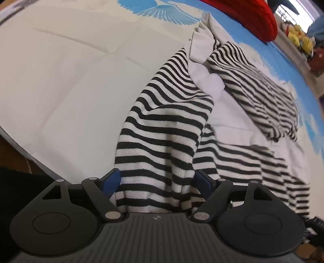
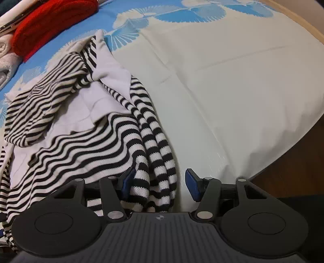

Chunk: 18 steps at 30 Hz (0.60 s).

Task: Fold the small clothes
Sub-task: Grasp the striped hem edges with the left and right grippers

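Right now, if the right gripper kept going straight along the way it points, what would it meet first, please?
Most likely the striped garment: its bunched striped folds already lie between the open blue fingers of the right gripper. Beyond them is the white sheet, though depth is hard to judge here.

I think I am working in a home, most probably a bedroom, because the surface under me is a bed with a white quilted cover (image 2: 232, 81) and a blue sheet with white fan-shaped prints (image 2: 162, 10). At its far side I see a red knitted item (image 2: 50, 22) beside folded pale towels (image 2: 6, 58), and the bed's wooden edge (image 2: 299, 22) shows at the corner. In the left wrist view, beyond the bed, there is a group of yellow soft toys (image 1: 299, 38), which also fits a private room.
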Motion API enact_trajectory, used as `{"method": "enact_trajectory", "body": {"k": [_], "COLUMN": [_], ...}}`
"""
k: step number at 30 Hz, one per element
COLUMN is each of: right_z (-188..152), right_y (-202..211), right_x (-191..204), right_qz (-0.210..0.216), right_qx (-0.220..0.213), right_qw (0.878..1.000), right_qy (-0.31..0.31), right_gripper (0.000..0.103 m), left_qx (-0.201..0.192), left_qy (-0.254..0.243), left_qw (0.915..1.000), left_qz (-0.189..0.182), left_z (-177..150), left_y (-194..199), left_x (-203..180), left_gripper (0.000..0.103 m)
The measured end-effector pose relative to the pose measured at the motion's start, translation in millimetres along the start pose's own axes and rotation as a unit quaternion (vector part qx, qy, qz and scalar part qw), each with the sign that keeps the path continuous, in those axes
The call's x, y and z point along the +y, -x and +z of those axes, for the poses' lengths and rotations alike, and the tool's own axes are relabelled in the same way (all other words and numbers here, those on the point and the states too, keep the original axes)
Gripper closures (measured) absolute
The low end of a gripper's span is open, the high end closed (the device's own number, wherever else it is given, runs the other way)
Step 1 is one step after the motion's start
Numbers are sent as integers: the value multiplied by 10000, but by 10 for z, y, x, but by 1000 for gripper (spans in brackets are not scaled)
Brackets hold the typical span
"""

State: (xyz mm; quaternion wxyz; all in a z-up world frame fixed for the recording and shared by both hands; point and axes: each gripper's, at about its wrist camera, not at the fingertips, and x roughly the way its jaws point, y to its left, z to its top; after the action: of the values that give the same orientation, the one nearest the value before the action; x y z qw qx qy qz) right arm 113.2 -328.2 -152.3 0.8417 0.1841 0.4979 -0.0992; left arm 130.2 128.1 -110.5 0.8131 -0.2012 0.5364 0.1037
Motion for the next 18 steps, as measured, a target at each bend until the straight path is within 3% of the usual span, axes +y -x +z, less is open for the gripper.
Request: {"method": "enact_trajectory", "body": {"k": [3,6,9,10,12,13,14,16,18], "right_z": [-16,-22,-25,-24,-21,-23,-26,-31,-35], "right_y": [-16,-14,-17,-20,-24,-27,-32,-42,-46], "right_x": [9,31,51,52,47,50,51,58,74], "right_qz": [-73,-124,-167,-184,-201,-203,-201,-178,-59], "right_qx": [7,-4,-9,-13,-10,-8,1,33,64], "right_qw": [10000,9999,9999,9998,9998,9998,9998,9998,9999], "right_qy": [13,20,36,34,22,14,13,45,102], "right_gripper": [45,45,45,45,45,45,45,46,61], "left_qx": [-52,-81,-146,-180,-275,-296,-289,-423,-505], "left_qy": [-118,-118,-500,-584,-802,-879,-889,-862,-661], "left_qw": [9991,9987,9970,9963,9950,9949,9952,9944,9954], "left_qz": [415,488,578,598,524,408,300,439,481], "left_z": [-20,-24,-45,-51,-57,-54,-51,-58,-52], "left_y": [-13,-30,-59,-63,-49,-31,-13,63,138], "left_x": [10,42,-40,-53,-105,-121,-133,-141,-79], "left_gripper": [19,19,21,25,53,87,94,94,94]}}
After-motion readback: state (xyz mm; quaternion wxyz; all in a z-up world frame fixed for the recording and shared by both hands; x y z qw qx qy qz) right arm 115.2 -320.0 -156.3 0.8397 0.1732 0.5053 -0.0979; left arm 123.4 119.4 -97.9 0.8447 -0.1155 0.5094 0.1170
